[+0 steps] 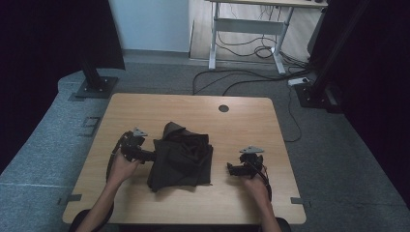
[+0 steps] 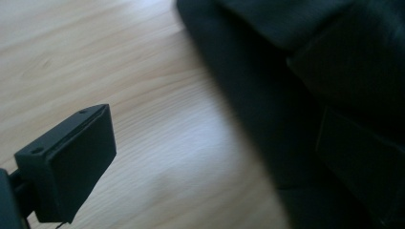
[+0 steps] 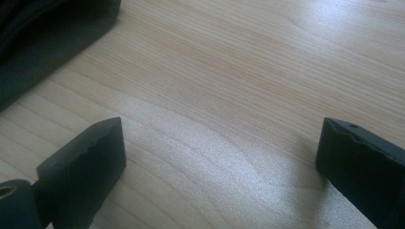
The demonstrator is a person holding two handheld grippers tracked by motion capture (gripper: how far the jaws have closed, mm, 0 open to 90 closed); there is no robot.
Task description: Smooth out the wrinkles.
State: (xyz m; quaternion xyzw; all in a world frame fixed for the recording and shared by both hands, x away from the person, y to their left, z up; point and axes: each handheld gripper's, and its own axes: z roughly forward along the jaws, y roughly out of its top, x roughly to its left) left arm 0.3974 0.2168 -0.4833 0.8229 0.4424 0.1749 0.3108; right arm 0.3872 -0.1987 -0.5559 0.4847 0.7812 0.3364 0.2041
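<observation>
A black cloth (image 1: 183,157) lies loosely folded in the middle of the wooden table (image 1: 241,121). My left gripper (image 1: 150,155) is at the cloth's left edge, its jaws wide apart. In the left gripper view (image 2: 212,126) one jaw hovers over bare wood and the other is a dark shape over the cloth (image 2: 296,71); the pads press on nothing. My right gripper (image 1: 231,168) sits low over the table to the right of the cloth, clear of it. Its jaws (image 3: 219,140) stand open over bare wood, with a corner of the cloth (image 3: 43,38) farther off.
A round cable hole (image 1: 223,108) is in the table's far edge. Beyond the table are a white desk frame (image 1: 251,29), floor cables (image 1: 251,77) and two black stand bases (image 1: 96,87). Bare wood surrounds the cloth.
</observation>
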